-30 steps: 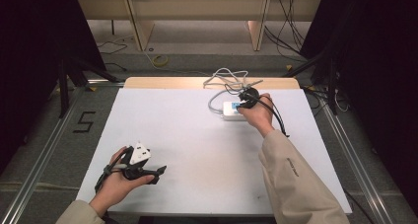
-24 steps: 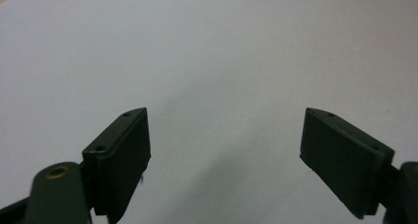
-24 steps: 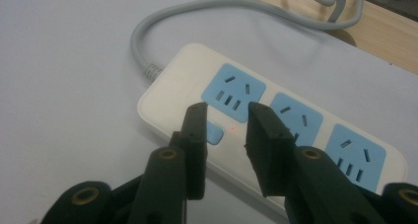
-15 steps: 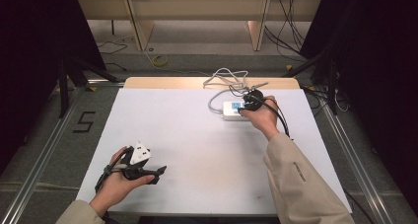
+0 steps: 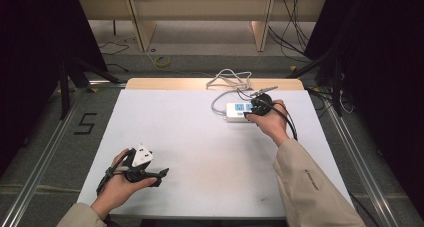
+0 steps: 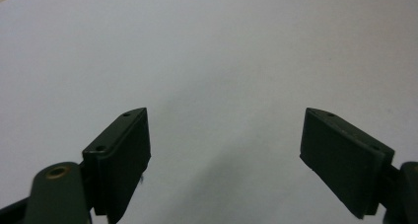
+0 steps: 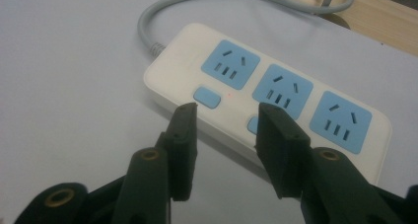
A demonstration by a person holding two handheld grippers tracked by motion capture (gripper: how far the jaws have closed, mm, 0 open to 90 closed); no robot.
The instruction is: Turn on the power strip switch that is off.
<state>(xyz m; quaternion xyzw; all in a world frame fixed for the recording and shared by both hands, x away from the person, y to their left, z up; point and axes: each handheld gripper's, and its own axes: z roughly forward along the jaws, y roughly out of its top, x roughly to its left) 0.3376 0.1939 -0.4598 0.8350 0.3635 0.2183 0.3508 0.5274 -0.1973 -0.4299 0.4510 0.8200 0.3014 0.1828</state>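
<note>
A white power strip (image 7: 266, 103) is laid on the white table (image 5: 200, 137), toward its far right part, with a grey cable (image 7: 162, 9) led off from one end toward the table's far edge. Three blue sockets and at least two blue rounded switches are carried on its top face.

The right gripper (image 7: 226, 120) is held directly over the near long edge of the strip. Its jaws are parted to a moderate gap and have just been opening; nothing is gripped between them. One jaw tip is positioned beside the first switch (image 7: 207, 96); the second switch is partly hidden by the other jaw tip. Contact between either tip and the casing cannot be confirmed from the right gripper view. In the high view, the right gripper (image 5: 260, 107) is seen at the strip's right end.

The left gripper (image 6: 224, 145) is kept well apart from the strip, at the near left part of the table. Its jaws are spread wide, and only bare table surface is seen between them. In the high view, the left gripper (image 5: 150, 174) rests low over the table, held in the left hand (image 5: 117, 187).
</note>
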